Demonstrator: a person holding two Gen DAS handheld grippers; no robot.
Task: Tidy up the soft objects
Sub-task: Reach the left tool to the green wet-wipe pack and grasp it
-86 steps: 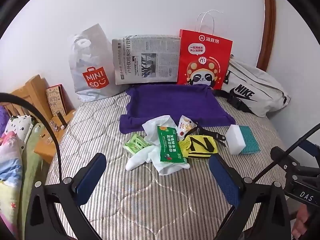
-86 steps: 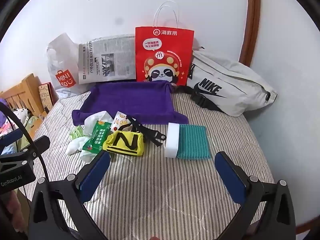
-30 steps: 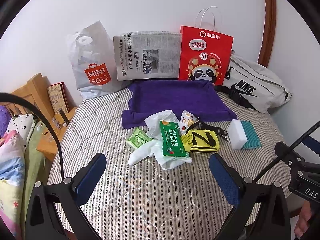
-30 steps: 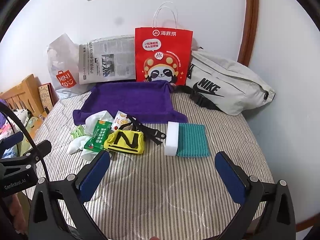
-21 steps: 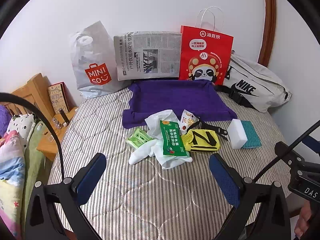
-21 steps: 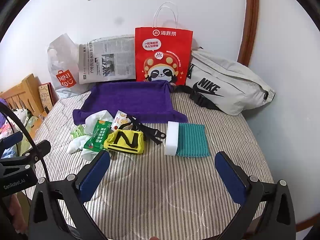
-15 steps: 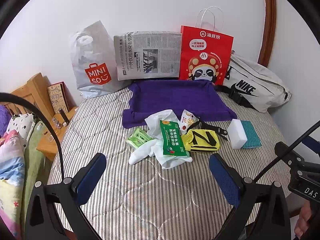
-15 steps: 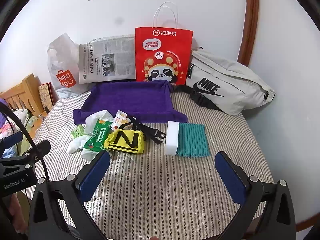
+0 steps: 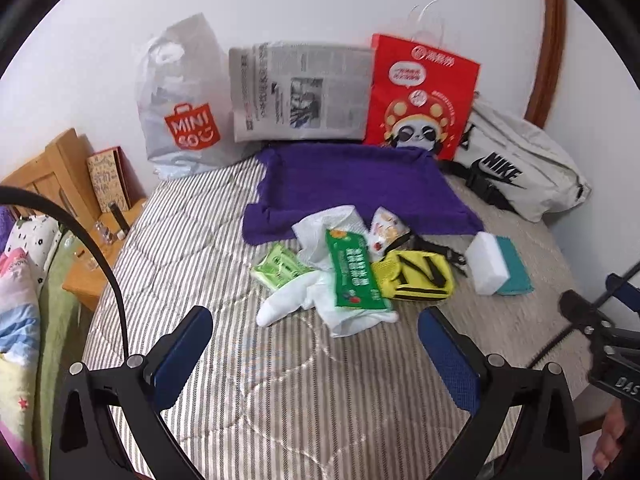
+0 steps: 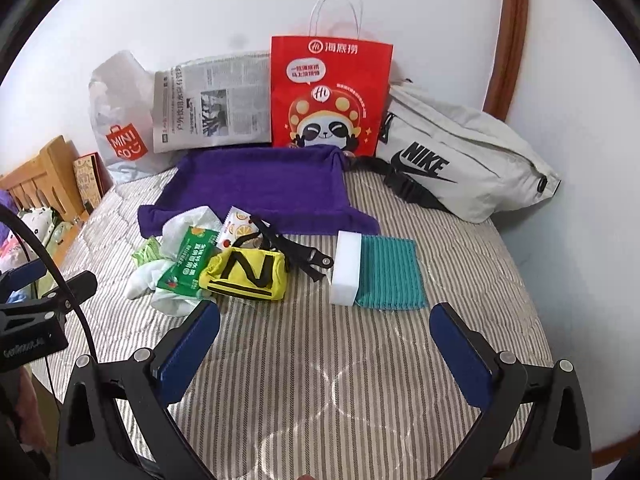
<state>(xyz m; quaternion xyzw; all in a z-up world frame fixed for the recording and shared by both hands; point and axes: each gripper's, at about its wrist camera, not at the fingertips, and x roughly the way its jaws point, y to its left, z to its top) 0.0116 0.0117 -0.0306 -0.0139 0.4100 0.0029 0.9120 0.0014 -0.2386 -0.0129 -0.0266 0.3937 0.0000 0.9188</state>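
Observation:
A purple towel lies spread at the back of the striped mattress. In front of it sits a heap: a green tissue pack, white cloths, a white sock, a light green packet, a snack sachet and a yellow pouch with a black strap. To the right lie a white sponge and a teal cloth. My left gripper and right gripper hover open, holding nothing, short of the heap.
Against the wall stand a Miniso bag, a newspaper, a red paper bag and a grey Nike bag. A wooden bedside stand and bedding are at the left. The mattress edge falls away at the right.
The left wrist view has shifted slightly, with the heap now a little lower and nearer. Both grippers remain open and nothing on the bed has moved.

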